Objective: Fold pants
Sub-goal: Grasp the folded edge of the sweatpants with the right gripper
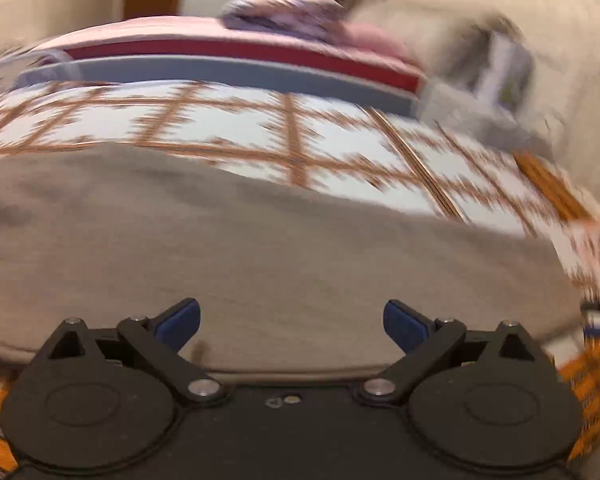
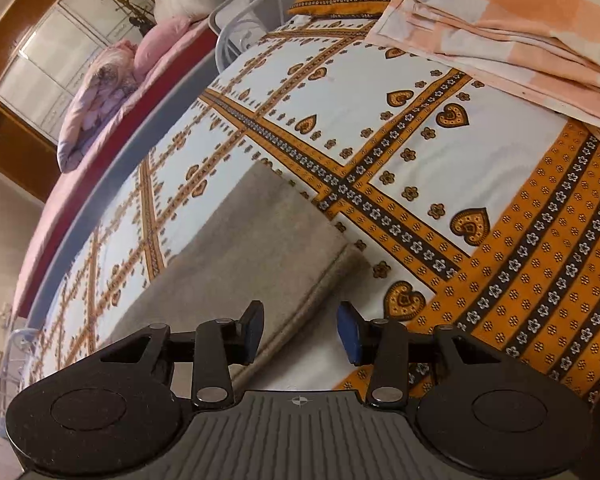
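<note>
Tan pants lie flat on a bed, with two claws above them.

The pants (image 1: 260, 248) rest on the white and orange bed sheet (image 2: 380, 92). The left claw (image 1: 292, 324) is spread wide over the pants and holds nothing. The right claw (image 2: 300, 334) is partly apart at the pants' edge, holding nothing. One folded peach checked cloth (image 2: 512, 28) sits farther up the bed. One pink blanket (image 2: 96, 96) lies on the next bed.

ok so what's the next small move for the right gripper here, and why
Probably ease the right gripper forward and down onto the hemmed edge of the beige pants and close. It is open and empty, and that edge lies just ahead of its fingertips on the patterned bedsheet.
</note>
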